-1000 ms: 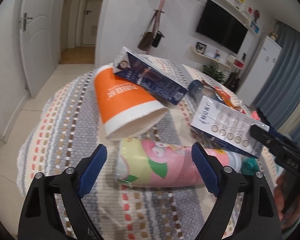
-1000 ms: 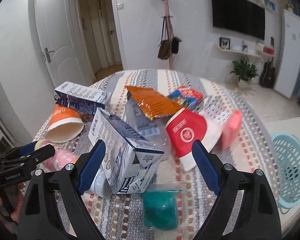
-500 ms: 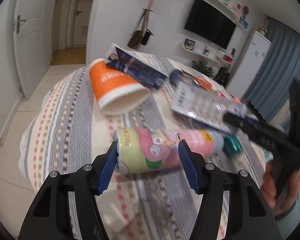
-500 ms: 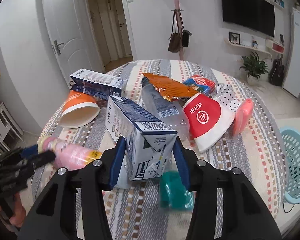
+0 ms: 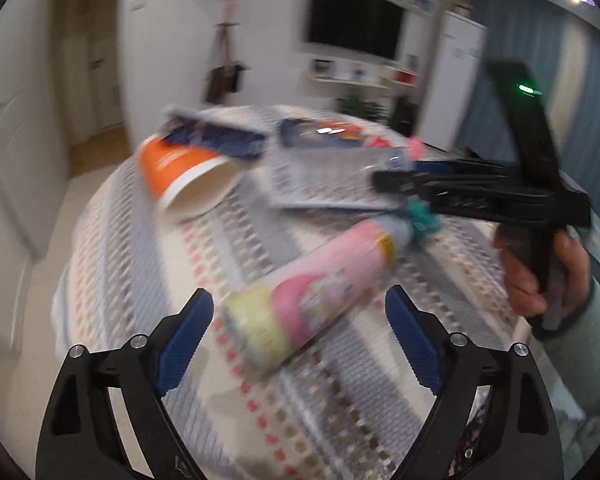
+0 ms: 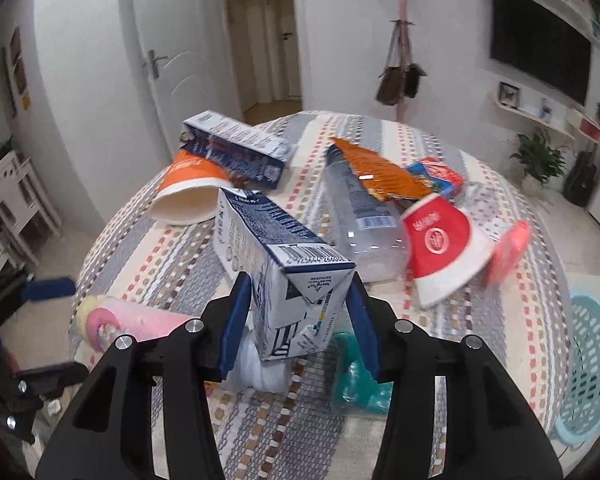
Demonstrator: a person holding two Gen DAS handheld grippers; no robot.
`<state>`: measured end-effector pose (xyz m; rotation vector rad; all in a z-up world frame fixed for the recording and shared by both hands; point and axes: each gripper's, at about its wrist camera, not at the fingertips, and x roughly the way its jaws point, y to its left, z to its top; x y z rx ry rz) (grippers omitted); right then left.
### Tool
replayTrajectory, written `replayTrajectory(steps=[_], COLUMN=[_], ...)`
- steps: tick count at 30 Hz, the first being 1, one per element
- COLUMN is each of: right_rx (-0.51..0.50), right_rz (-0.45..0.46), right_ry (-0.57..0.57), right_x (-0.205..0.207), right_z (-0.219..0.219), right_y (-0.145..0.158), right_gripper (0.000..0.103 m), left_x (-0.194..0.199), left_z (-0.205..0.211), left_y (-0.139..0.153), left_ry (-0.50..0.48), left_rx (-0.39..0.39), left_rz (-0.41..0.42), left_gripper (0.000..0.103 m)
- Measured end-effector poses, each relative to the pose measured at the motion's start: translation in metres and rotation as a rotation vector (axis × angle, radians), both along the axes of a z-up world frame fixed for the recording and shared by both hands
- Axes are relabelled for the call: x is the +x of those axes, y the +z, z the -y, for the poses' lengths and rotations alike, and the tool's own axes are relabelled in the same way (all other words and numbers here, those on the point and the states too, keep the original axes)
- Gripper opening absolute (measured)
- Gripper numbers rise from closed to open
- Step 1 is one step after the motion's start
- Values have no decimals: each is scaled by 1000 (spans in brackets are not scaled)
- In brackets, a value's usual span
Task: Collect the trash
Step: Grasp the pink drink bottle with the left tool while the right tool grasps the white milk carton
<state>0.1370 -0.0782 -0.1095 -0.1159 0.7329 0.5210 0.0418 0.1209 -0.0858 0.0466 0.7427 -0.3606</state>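
The bench [image 6: 516, 308], spread with a striped woven cloth, was crowded with trash. Around the milk carton [image 6: 276, 264] an orange paper cup [image 6: 188, 194] was seen lying on its side to the left, with a long blue box [image 6: 236, 148] resting on it. A clear plastic bottle [image 6: 360, 216] lay just beside the carton on the right, an orange snack wrapper [image 6: 380, 168] draped across it, and a red paper cup [image 6: 444, 248] was tipped beyond that. A teal wrapper [image 6: 360, 384] lay at the carton's near end.

The carton, white and dark blue with a barcode on top, was pinched by the right gripper [image 6: 300, 320] between its blue fingers [image 6: 236, 320].

The left gripper [image 5: 296, 344] was held with its fingers spread wide, a pink and yellow bottle [image 5: 304, 300] lying slantwise on the cloth between them, untouched. That view was blurred.

A pale blue basket [image 6: 592, 360] stood on the floor, right of the carton.
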Motion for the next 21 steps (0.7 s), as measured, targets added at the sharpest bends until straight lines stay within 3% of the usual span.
replayTrajectory(steps=[6,13,16,21], right_rx=[-7,17,21,59], right_rz=[-83,-142,-141,-131], right_ry=[68,111,122,110], right_x=[16,32,31,27], right_z=[-10,-18,-21,-15], right_y=[-9,-15,-14,-10], right_gripper=[58,58,37,36], left_x=[31,43,50,56], left_z=[38,48,51,61], left_y=[-10,-22,-28,-38], left_ry=[-169,-178,-173,-197], left_rx=[108,134,151,134], left_rz=[-42,-70,-107,-166], left_gripper=[85,79,71,53])
